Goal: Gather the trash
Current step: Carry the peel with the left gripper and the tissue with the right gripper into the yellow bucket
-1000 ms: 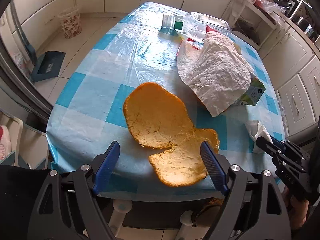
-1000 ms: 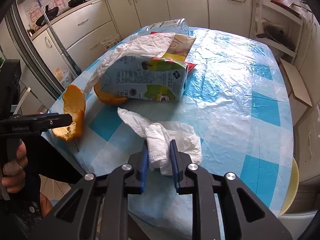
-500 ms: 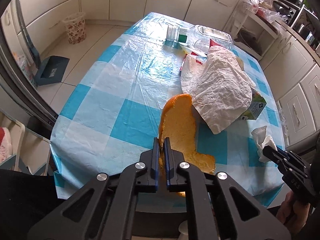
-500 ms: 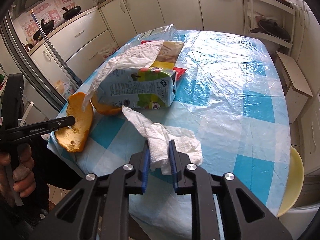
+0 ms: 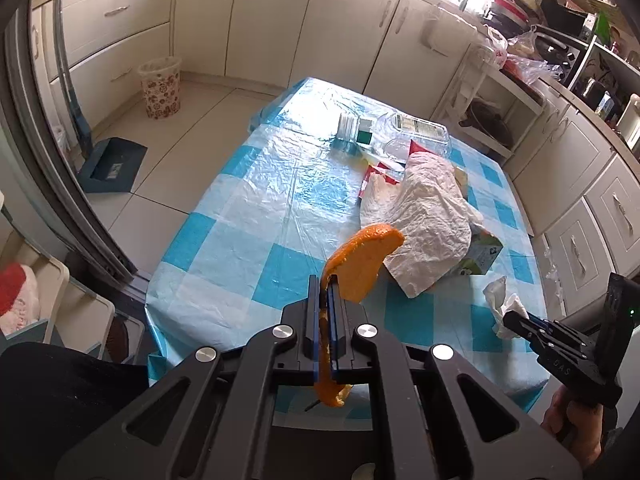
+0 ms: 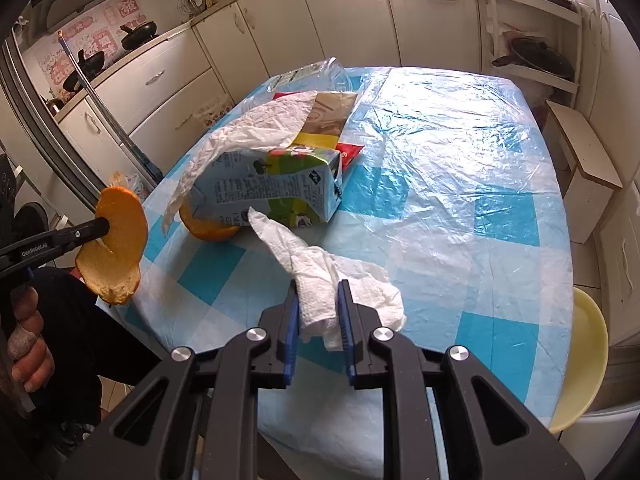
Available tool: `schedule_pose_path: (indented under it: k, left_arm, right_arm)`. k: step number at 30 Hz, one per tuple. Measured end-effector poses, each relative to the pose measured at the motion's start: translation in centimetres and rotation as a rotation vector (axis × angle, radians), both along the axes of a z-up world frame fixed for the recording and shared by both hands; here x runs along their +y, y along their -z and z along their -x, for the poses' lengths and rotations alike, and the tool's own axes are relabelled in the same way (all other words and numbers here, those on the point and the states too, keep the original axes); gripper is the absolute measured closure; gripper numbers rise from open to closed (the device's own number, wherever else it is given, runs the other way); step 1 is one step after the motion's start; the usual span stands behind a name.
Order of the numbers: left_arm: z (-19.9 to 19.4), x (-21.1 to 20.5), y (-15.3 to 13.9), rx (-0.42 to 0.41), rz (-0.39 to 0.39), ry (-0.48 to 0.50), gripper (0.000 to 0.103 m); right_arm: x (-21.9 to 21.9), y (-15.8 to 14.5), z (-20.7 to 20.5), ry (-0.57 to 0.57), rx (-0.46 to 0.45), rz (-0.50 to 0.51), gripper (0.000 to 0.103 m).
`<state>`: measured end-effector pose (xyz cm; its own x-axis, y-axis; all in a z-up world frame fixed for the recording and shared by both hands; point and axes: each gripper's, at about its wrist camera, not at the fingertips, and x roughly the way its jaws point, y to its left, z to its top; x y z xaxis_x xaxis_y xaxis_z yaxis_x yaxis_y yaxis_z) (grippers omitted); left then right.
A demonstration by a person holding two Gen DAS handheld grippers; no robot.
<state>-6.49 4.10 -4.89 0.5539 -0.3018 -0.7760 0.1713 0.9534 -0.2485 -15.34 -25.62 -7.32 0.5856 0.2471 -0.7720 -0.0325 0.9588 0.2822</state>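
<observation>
The left gripper (image 5: 325,284) is clamped tight on a big piece of orange peel (image 5: 360,264), held in the air off the near edge of the checked table (image 5: 248,232), clear of the cloth. The right gripper (image 6: 318,300) pinches a crumpled white paper towel (image 6: 320,276) over that same near edge, its loose tail trailing toward the juice carton (image 6: 272,192). The carton lies on its side mid-table under a white plastic bag (image 6: 256,128), with another orange peel (image 6: 208,228) tucked against its near end.
</observation>
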Motion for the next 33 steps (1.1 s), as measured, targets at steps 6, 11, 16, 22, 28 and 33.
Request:
schedule_pose_path:
  k: [6, 11, 16, 22, 28, 33]
  left_arm:
    - [0.7, 0.0, -1.8, -0.041, 0.031, 0.027, 0.099]
    - [1.9, -0.7, -4.2, -0.095, 0.052, 0.067, 0.099]
    - [2.7, -2.5, -5.9, -0.126, 0.068, 0.119, 0.099]
    - [4.2, -6.8, -7.8, -0.15, 0.099, 0.227, 0.099]
    - [5.3, -13.5, -8.8, -0.143, 0.152, 0.371, 0.099]
    - [6.1, -20.0, -9.1, -0.127, 0.191, 0.488, 0.099]
  right_arm:
    - [-0.6, -0.3, 0.3, 0.019, -0.013, -0.005, 0.084]
    - [-1.5, -1.0, 0.7, 0.047, -0.038, -0.018, 0.084]
    - [-3.3, -1.8, 1.3, 0.1, -0.069, -0.04, 0.084]
    - [-7.0, -3.1, 2.7, 0.219, -0.109, -0.062, 0.084]
    - [-12.9, -2.7, 5.2, 0.432, -0.101, -0.124, 0.084]
    - [-17.5, -1.9, 8.1, 0.603, -0.08, -0.192, 0.081]
